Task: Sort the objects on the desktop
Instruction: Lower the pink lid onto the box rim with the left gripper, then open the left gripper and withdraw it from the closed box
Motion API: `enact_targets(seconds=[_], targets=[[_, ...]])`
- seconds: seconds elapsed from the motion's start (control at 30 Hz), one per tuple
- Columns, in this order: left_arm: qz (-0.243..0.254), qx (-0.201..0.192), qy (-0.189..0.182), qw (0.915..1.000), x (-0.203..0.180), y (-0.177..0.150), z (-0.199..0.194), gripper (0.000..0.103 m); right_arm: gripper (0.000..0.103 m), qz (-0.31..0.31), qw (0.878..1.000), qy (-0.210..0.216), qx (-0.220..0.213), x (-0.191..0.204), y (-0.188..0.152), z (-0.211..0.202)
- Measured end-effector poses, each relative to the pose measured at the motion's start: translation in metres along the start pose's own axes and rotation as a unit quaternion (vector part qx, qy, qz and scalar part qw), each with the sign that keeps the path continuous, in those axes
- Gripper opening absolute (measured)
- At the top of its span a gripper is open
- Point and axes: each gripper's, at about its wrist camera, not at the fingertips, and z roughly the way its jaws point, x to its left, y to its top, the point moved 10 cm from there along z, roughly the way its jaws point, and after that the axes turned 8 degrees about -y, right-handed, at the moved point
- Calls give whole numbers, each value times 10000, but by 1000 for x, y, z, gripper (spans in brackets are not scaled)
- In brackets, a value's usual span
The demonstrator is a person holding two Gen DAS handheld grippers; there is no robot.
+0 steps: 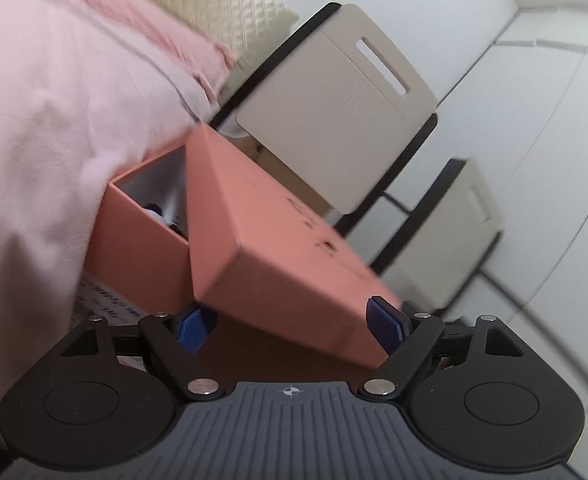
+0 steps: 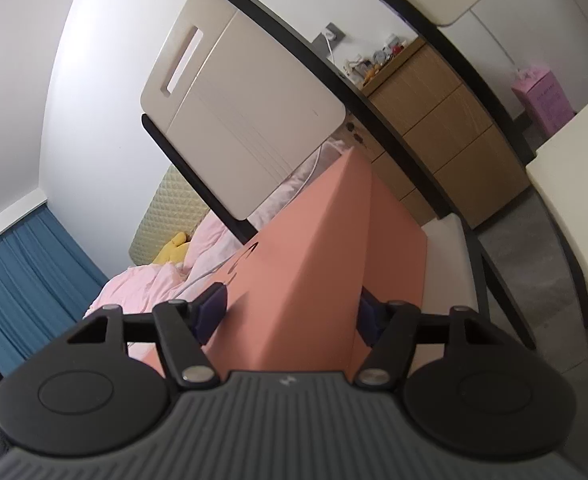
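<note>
A salmon-pink box (image 1: 142,248) stands open against the pink bedding, with small dark items in it that I cannot make out. Its matching lid (image 1: 274,248) hangs tilted over the box, one corner low and near me. My left gripper (image 1: 290,326) is open, its blue pads (image 1: 385,324) spread wide on either side of the lid's near end. In the right wrist view the lid (image 2: 294,264) fills the middle, and my right gripper (image 2: 292,316) is shut on it, one pad on each side of it.
A chair with a beige back (image 1: 333,108) on a black frame stands just behind the box. Pink bedding (image 1: 54,120) lies on the left. A wooden drawer unit (image 2: 433,128), a blue curtain (image 2: 26,276) and a white tabletop edge (image 2: 573,184) show in the right wrist view.
</note>
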Motion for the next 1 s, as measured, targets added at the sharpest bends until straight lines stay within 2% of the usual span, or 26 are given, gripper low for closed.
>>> enact_targets(seconds=[0.07,0.23,0.3,0.37,0.6,0.7,0.73,0.8,0.83,0.93,1.0], targets=[[307,36,240,9992,-4,-8,5,85,66,25,9999,-35,-115,0,-2,-3],[864,-167,534,9947,-14,-11,3,85,69,-23,9994,-150,-298,1,-4,-8],[1081,-301,693,9913,-20,-10,1,85,72,-72,9991,-234,-341,0,-2,-12],[1289,-439,919,9864,-25,-10,1,85,79,-31,9984,-337,-459,-5,3,-20],[1466,-951,1520,9728,-31,-2,-6,85,79,-209,9936,-555,-958,-4,15,-51],[1409,-1343,1753,9651,-31,2,-16,85,71,-404,9927,-585,-976,4,10,-52],[1417,-1503,1785,9620,-32,3,-19,85,65,-479,9922,-628,-961,5,7,-52],[1657,-1682,1865,9537,-35,7,-19,85,57,-563,9918,-708,-897,7,1,-50],[1767,-1655,1904,9514,-36,9,-15,85,51,-573,9917,-727,-891,8,-1,-50],[1796,-1382,1905,9552,-35,18,2,85,49,-595,9909,-764,-932,11,-7,-52],[1869,-1337,2047,9514,-33,25,8,85,47,-669,9903,-748,-958,15,-11,-53]])
